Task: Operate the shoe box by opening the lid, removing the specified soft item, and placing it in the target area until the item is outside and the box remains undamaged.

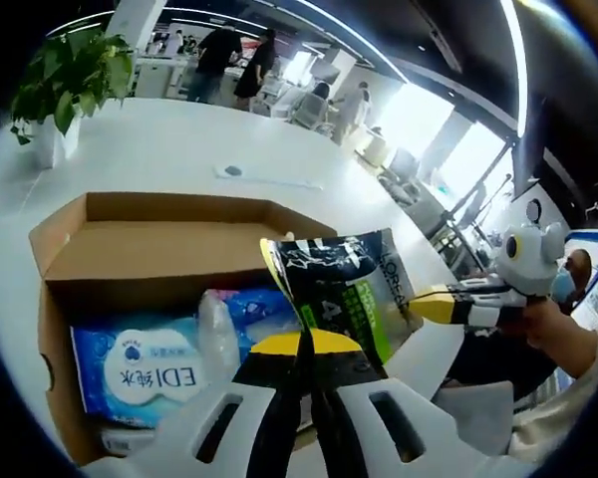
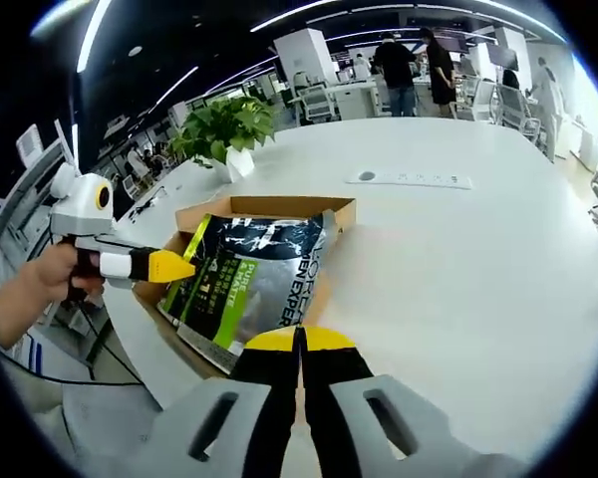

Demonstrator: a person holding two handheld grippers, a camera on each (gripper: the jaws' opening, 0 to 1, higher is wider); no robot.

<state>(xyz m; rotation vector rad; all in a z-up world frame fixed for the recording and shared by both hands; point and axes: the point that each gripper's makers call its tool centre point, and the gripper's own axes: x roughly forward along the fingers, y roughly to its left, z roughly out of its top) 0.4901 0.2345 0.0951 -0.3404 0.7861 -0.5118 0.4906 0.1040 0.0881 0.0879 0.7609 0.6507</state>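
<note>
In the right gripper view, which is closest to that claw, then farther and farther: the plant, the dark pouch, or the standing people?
1. Dark pouch, held right at the claw.
2. Plant, past the box, on the table's left.
3. Standing people, far back beyond the table.

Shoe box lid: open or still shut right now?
Open. The cardboard shoe box shows its inside, with a blue wipes pack lying in it and a black pouch lifted above.

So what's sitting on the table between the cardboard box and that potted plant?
Nothing: in the right gripper view, bare white table separates the cardboard box from the potted plant.
</note>
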